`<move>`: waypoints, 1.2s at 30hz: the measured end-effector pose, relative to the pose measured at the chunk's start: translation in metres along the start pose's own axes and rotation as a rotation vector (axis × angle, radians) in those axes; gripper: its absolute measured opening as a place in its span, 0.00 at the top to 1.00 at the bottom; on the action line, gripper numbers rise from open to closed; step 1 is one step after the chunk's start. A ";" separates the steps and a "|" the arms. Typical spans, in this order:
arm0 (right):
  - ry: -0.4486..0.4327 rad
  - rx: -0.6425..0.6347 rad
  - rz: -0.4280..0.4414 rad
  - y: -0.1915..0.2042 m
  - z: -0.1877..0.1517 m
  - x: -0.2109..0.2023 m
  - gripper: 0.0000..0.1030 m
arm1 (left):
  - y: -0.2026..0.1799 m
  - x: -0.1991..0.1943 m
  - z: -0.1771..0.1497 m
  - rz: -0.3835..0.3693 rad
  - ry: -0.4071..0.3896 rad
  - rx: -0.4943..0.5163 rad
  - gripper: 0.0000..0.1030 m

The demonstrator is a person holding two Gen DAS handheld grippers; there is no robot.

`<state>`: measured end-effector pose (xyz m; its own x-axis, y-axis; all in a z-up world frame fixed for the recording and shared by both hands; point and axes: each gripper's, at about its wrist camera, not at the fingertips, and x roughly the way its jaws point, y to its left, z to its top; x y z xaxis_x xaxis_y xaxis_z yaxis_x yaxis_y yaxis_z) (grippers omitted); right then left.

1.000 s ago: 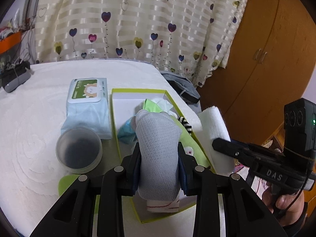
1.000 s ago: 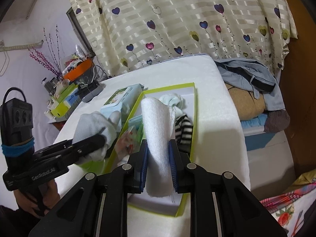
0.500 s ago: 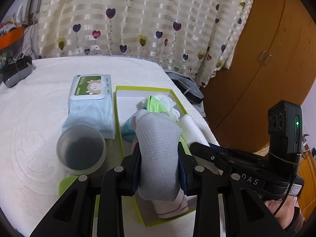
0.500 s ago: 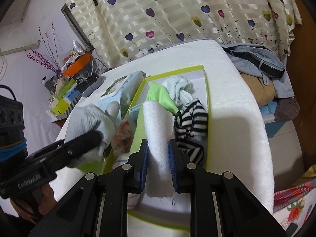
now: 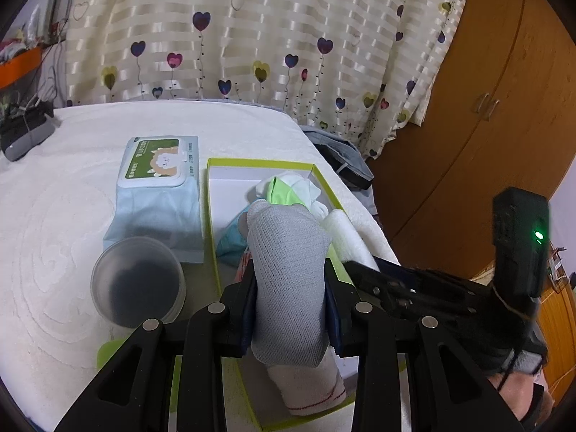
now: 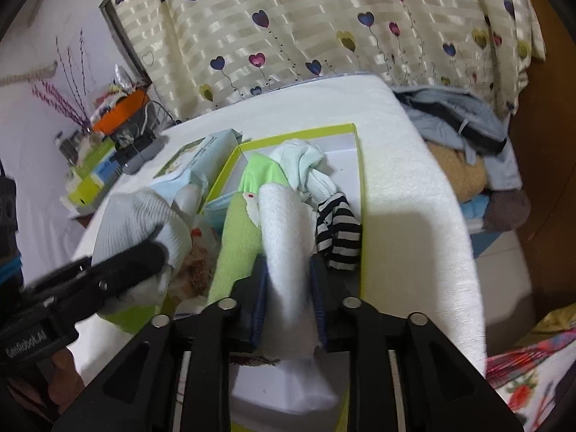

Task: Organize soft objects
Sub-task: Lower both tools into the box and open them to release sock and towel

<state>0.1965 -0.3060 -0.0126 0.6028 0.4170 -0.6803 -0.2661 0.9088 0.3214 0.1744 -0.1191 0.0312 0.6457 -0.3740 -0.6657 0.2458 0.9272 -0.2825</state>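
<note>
My left gripper [image 5: 289,280] is shut on a grey sock [image 5: 288,262] and holds it over the near end of a green-rimmed white box [image 5: 230,165]. My right gripper [image 6: 288,280] is shut on a rolled white cloth [image 6: 284,237] over the same box [image 6: 354,136]. The box holds a white-green sock bundle [image 5: 288,187], a black-and-white striped sock [image 6: 338,230], a green cloth [image 6: 237,237] and a white sock with a red stripe [image 5: 309,385]. The right gripper [image 5: 363,270] shows beside the grey sock in the left wrist view; the left gripper [image 6: 151,252] shows in the right wrist view.
A pack of wet wipes [image 5: 158,180] and a round plastic tub [image 5: 138,282] lie left of the box on the white towel-covered table [image 5: 54,216]. Folded clothes [image 6: 464,129] are piled beyond the right edge. A wooden cupboard [image 5: 468,108] stands at the right.
The right gripper has moved in with the white roll, from beside the box to over it, close against my left gripper. The left gripper stays shut on the grey sock.
</note>
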 end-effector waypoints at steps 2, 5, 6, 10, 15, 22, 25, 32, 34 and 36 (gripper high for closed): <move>-0.008 -0.028 -0.001 0.004 -0.002 -0.006 0.61 | 0.000 0.001 0.001 -0.003 0.000 0.000 0.70; -0.015 -0.036 0.016 0.004 -0.005 -0.012 0.61 | 0.001 0.004 0.001 0.006 0.002 -0.001 0.70; -0.019 -0.030 0.017 0.002 -0.006 -0.015 0.61 | 0.000 0.006 0.002 0.008 0.006 -0.003 0.70; -0.041 -0.002 0.039 -0.005 -0.010 -0.022 0.61 | -0.002 0.009 0.006 0.009 0.011 -0.001 0.70; -0.025 -0.027 0.040 -0.001 -0.011 -0.018 0.68 | -0.008 0.019 0.009 -0.007 0.030 0.015 0.69; -0.018 -0.027 0.056 -0.003 -0.014 -0.016 0.80 | -0.010 0.027 0.007 -0.020 0.059 0.012 0.62; -0.032 -0.023 0.056 -0.004 -0.013 -0.021 0.80 | -0.008 0.021 0.008 -0.025 0.041 0.010 0.59; -0.032 -0.017 0.064 -0.003 -0.014 -0.024 0.80 | -0.004 0.013 0.002 -0.038 0.023 0.000 0.59; -0.038 -0.017 0.062 -0.003 -0.014 -0.025 0.80 | -0.002 0.009 0.002 -0.040 0.006 -0.002 0.68; -0.044 -0.018 0.059 -0.003 -0.014 -0.026 0.80 | 0.000 0.006 0.005 -0.034 -0.013 -0.012 0.68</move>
<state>0.1713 -0.3197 -0.0050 0.6181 0.4695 -0.6305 -0.3156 0.8828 0.3480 0.1820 -0.1213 0.0306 0.6462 -0.4053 -0.6466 0.2596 0.9135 -0.3132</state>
